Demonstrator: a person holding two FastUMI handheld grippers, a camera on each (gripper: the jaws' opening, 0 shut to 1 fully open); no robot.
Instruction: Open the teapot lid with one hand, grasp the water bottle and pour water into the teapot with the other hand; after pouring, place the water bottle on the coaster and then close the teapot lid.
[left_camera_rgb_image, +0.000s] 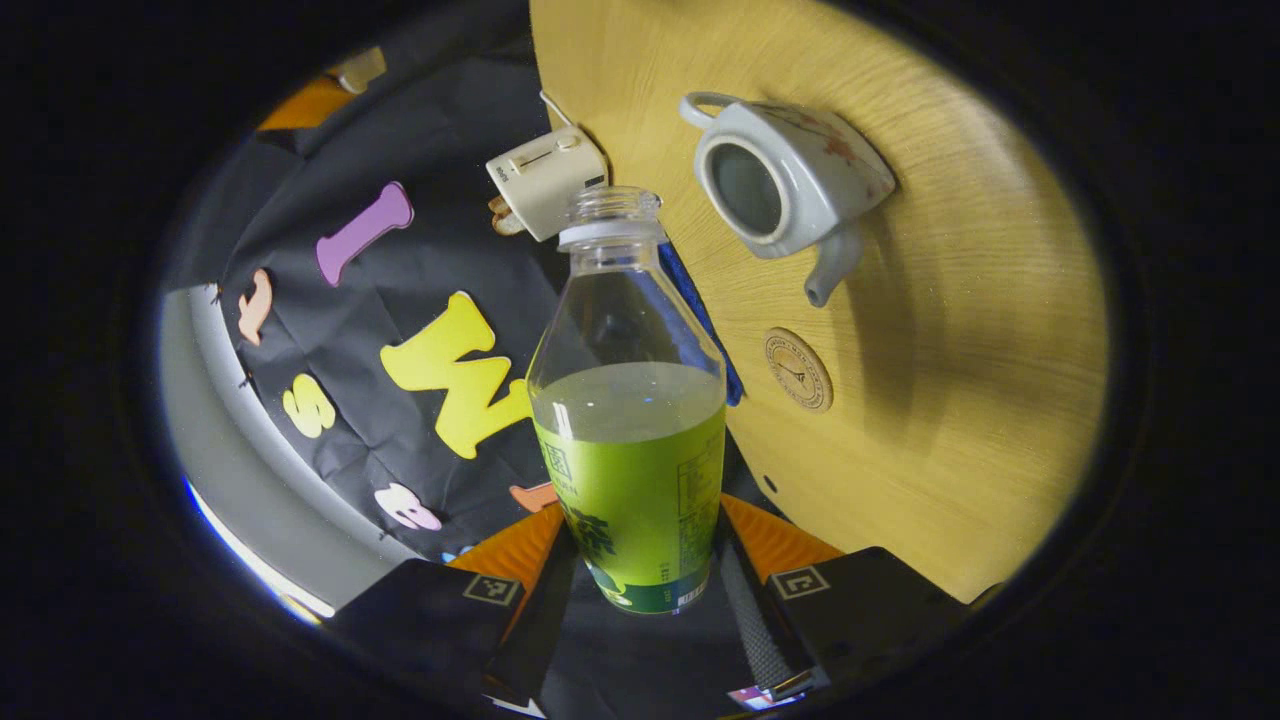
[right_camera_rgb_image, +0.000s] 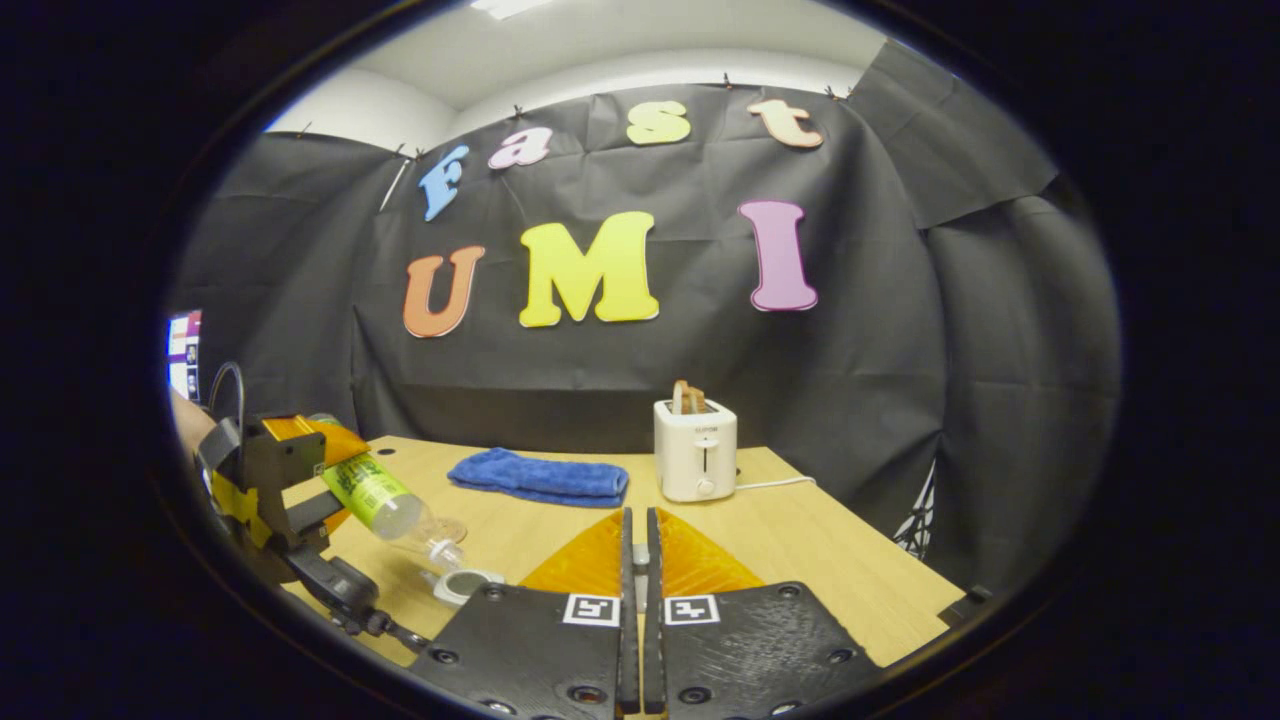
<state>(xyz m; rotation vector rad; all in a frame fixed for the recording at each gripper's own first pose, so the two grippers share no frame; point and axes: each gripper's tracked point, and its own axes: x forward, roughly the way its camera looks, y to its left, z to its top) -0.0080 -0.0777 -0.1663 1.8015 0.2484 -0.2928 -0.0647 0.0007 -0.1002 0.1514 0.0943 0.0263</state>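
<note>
My left gripper (left_camera_rgb_image: 645, 535) is shut on a clear water bottle (left_camera_rgb_image: 630, 450) with a green label, uncapped and about half full. In the right gripper view that left gripper (right_camera_rgb_image: 340, 478) holds the bottle (right_camera_rgb_image: 385, 500) tilted, mouth down over the teapot (right_camera_rgb_image: 466, 583). I see no stream. The white teapot (left_camera_rgb_image: 800, 170) stands on the table with its lid off and its opening bare. A round coaster (left_camera_rgb_image: 797, 370) lies beside its spout. My right gripper (right_camera_rgb_image: 637, 540) has its fingers together around a thin pale sliver, the lid held off the pot and mostly hidden.
A white toaster (right_camera_rgb_image: 695, 450) with bread in it stands at the back of the wooden table (right_camera_rgb_image: 800, 540). A folded blue cloth (right_camera_rgb_image: 540, 478) lies left of it. The table's right edge runs close by, and a person's arm (right_camera_rgb_image: 185, 420) shows at far left.
</note>
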